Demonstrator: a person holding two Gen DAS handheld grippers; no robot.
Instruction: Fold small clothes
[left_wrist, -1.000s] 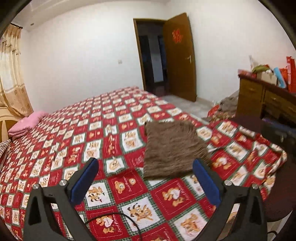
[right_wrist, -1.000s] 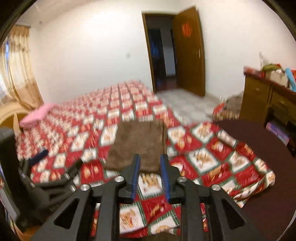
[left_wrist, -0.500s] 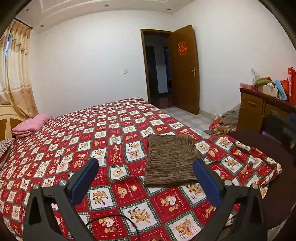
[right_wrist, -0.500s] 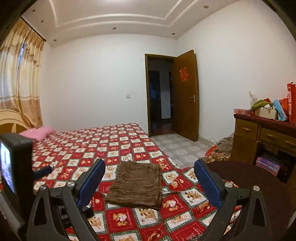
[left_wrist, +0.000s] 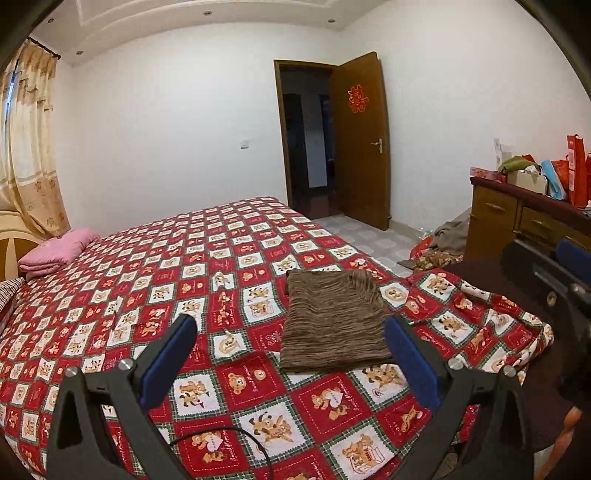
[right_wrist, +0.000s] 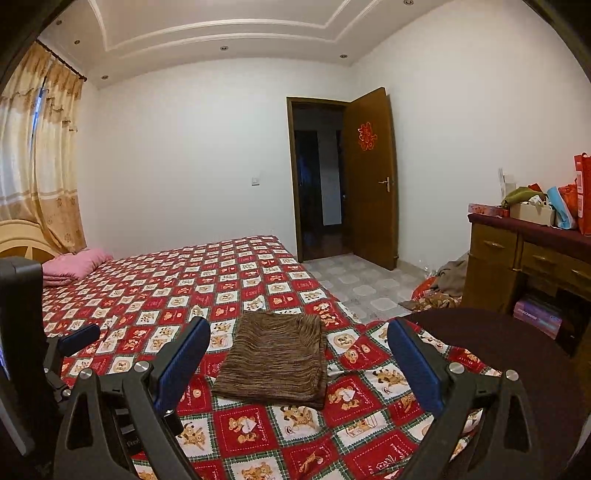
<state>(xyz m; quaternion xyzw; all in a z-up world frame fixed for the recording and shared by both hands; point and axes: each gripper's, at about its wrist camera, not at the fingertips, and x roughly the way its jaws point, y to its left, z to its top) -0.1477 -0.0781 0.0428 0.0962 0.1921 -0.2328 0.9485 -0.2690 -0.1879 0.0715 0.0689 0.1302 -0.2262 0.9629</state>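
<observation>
Bedroom, red patchwork bed (left_wrist: 155, 280); brown garment (right_wrist: 273, 363) lay folded flat near its foot corner. Your left gripper (left_wrist: 288, 354) and right gripper (right_wrist: 297, 363), just opened, stood spread, empty. Fold looked done; next, fetch another piece.

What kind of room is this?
A bedroom, most likely. A big bed with a red teddy-bear quilt fills it, a pink pillow lies at its head, and a wooden dresser stands by the wall. A folded brown garment rests on the quilt.
</observation>
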